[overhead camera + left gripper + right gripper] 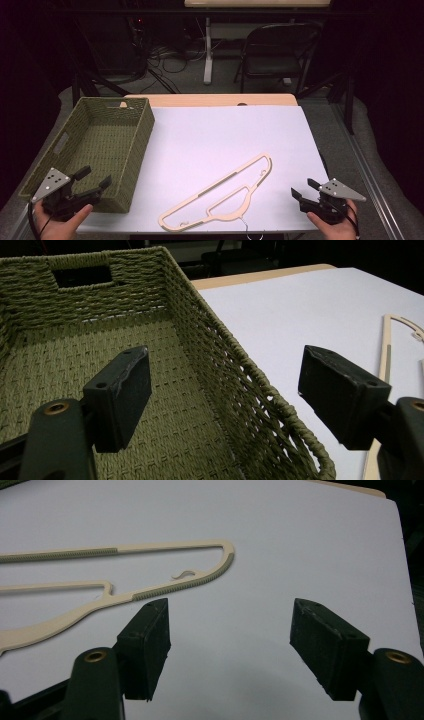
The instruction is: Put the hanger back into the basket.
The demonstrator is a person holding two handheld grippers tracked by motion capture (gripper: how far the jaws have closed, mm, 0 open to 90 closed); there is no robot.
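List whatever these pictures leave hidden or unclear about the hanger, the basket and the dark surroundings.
- Hanger hook: in the high view, thin wire at the table's near edge, too small to trace.
- Hanger's far end: cut off by the left edge in the right gripper view.
- Basket: its near corner is behind the left gripper in the high view.
- Room beyond the chair: too dark to make out.

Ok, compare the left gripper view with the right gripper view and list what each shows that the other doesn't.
Left gripper view alone: the olive-green woven basket, empty, with a handle cutout in its far wall. Right gripper view alone: the cream hanger's rounded end, its ribbed grip strip and small inner hook. Both: the white table cover, part of the cream flat hanger, and open black jaws.
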